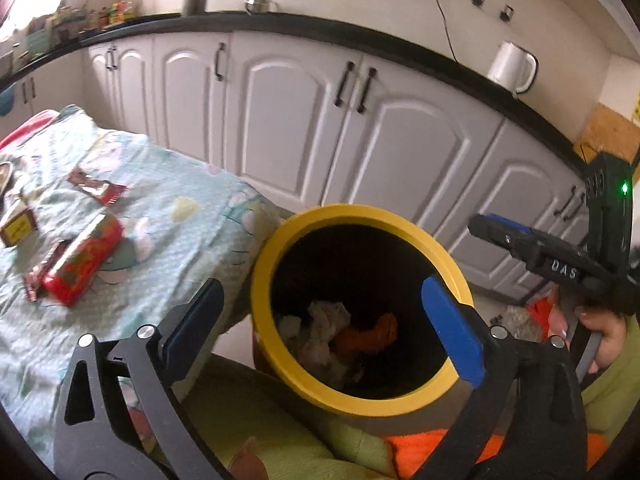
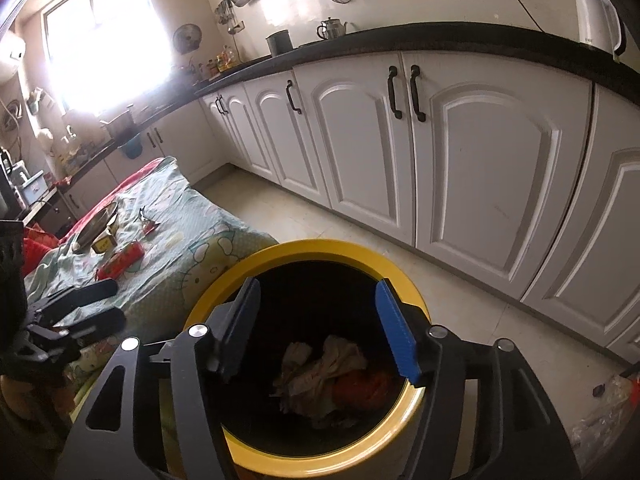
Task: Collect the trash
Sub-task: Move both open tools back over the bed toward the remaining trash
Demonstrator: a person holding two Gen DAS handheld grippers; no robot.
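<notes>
- A yellow-rimmed bin (image 1: 362,312) stands on the floor just beside a cloth-covered surface (image 1: 168,216), with white cabinets (image 1: 404,152) behind it.
- The left gripper (image 1: 328,320) hovers over the bin's mouth, its fingers spread wide apart and holding nothing.
- The right gripper (image 2: 318,328) hangs over the same opening, its fingers about half open and also empty.
- Crumpled paper (image 2: 320,364) and something orange-red (image 2: 360,384) lie at the bottom of the bin.
- More trash waits on the surface to the bin's left: a red packet (image 1: 80,264), a dark wrapper (image 1: 96,188) and a small box (image 1: 18,228).
- The drop looks finished; a good next move would lift both grippers clear of the rim before swinging left.
- The bin's rim touches the surface's draped edge, so a low sweep could snag the cloth.
- Open floor lies between the bin and the cabinets, leaving room on that side.
</notes>
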